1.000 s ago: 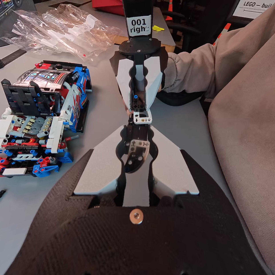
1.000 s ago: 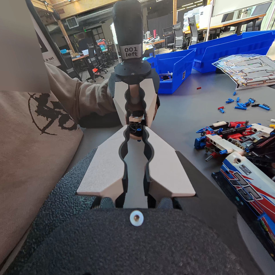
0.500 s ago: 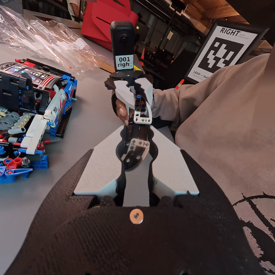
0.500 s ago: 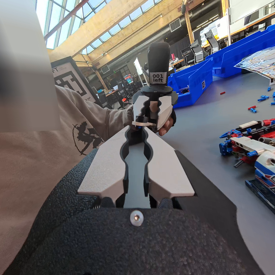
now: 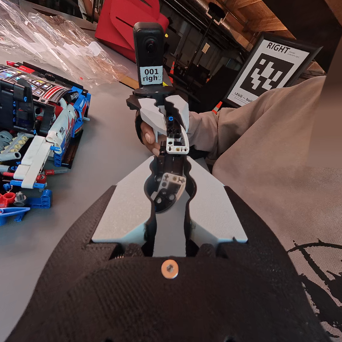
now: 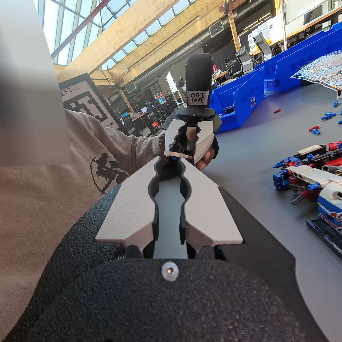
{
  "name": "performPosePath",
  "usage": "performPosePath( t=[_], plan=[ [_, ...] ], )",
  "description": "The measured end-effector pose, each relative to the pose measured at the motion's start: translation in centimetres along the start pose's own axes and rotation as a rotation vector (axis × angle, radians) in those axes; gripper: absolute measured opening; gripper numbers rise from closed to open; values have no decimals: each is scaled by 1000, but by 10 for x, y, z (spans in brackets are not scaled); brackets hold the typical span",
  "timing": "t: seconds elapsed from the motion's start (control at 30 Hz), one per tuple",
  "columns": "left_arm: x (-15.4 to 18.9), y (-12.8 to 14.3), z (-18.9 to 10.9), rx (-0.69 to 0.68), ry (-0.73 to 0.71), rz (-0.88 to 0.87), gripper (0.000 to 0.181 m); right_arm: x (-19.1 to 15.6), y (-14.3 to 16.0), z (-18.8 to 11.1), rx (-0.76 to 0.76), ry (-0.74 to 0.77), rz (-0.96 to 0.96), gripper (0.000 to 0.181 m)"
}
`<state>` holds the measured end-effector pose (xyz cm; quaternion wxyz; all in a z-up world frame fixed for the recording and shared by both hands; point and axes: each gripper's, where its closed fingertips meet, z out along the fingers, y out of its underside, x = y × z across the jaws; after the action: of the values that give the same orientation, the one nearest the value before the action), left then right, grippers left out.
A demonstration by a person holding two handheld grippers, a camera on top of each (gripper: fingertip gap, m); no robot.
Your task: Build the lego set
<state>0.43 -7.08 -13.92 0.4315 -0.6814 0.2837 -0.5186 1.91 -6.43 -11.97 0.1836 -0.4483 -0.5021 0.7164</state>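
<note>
Black-and-white Lego sub-assembly [image 5: 169,185] hangs above the grey table [image 5: 103,148], its long axis running near to far, left gripper [image 5: 169,187] clamped on its near end, right gripper [image 5: 171,125] pinching the far end.

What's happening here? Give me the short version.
A person is building a Lego car with a handheld tool in each hand. The left tool is shut on a small black-and-white sub-assembly, and the right tool grips its far end, both raised above the grey table, apparently pressing parts together. The half-built car sits off to the side on the table, with loose pieces, blue bins and empty plastic bags around.
</note>
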Motion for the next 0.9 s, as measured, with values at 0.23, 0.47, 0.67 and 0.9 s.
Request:
performPosePath(
  t=[0.23,0.47,0.67,0.9],
  plan=[
    [-31,37,3,-237,-218,198,25,29,26,-9,-226,210,-142,19],
    [-42,85,15,-521,-298,394,26,53,76,-22,-626,382,-439,26],
    [-34,93,21,-560,-240,501,26,49,89,-13,-696,332,-557,49],
    [-38,92,27,-564,-266,508,27,46,105,-9,-818,282,-602,47]
  ],
)
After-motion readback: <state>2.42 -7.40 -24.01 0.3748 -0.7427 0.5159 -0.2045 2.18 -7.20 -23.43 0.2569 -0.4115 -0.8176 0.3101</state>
